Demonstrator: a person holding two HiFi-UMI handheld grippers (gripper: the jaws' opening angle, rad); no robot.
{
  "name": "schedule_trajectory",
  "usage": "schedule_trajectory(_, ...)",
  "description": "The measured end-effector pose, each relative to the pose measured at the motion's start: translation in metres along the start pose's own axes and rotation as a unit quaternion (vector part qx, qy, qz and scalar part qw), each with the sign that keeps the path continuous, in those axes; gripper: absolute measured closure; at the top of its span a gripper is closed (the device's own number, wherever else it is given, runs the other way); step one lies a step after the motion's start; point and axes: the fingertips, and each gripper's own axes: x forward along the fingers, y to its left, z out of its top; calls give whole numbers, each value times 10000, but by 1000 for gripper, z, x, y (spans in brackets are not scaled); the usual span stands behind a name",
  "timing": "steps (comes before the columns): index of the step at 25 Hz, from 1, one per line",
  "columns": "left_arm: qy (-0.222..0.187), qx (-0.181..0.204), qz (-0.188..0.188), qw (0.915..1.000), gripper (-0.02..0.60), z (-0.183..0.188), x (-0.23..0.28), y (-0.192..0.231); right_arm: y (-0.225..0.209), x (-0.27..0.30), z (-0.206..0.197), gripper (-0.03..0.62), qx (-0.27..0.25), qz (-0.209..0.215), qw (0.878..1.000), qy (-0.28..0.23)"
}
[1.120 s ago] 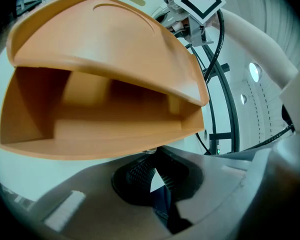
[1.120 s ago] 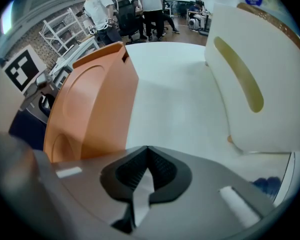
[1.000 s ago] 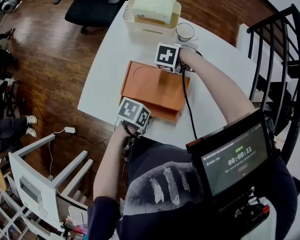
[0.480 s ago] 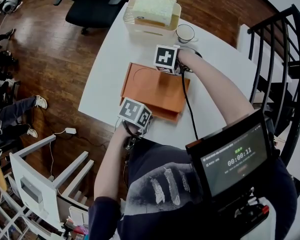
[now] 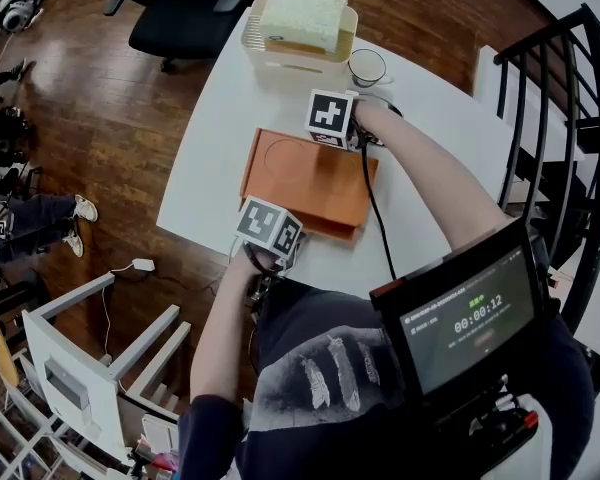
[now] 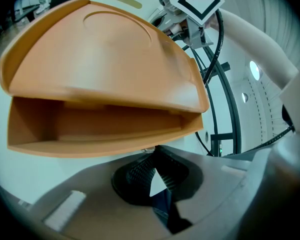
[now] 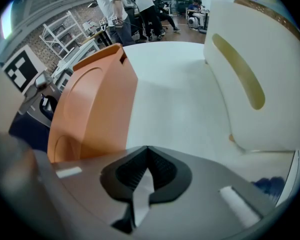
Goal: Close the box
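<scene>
An orange box (image 5: 310, 180) lies flat on the white table (image 5: 210, 158). From the left gripper view its lid (image 6: 100, 59) rests over the base (image 6: 90, 129) with a narrow gap along the near side. My left gripper (image 6: 152, 153) is shut, its tips right at the base's near edge; its marker cube (image 5: 270, 230) sits at the box's near left corner. My right gripper (image 7: 147, 150) is shut and empty beside the box's far right corner, with the box (image 7: 92, 104) at its left. Its marker cube (image 5: 331, 116) shows above that corner.
A white basket (image 5: 255, 40) holding a pale yellow pack stands at the table's far edge, with a cup (image 5: 368, 66) to its right. A black cable (image 5: 375, 208) runs along my right arm. A black chair (image 5: 185, 8) lies beyond the table and a stair railing (image 5: 570, 118) at right.
Both grippers and the box stay where they were. Only a person's legs at the far left of the floor have shifted.
</scene>
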Motion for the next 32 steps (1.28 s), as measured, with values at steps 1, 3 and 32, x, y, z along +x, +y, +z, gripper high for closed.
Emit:
schedule_trajectory(1,0,-2,0,10000,569,0,0,0,0,0,0,589,31,18,10000,-26)
schedule_trajectory(3,1,-3,-1,10000,568,1,0,-1,0,-1,-1,589,54,30,10000,-40)
schedule_trajectory(32,-104,124,5,9999,568,18,-5,-2,2,-1,0,589,-46,-20,9999,129)
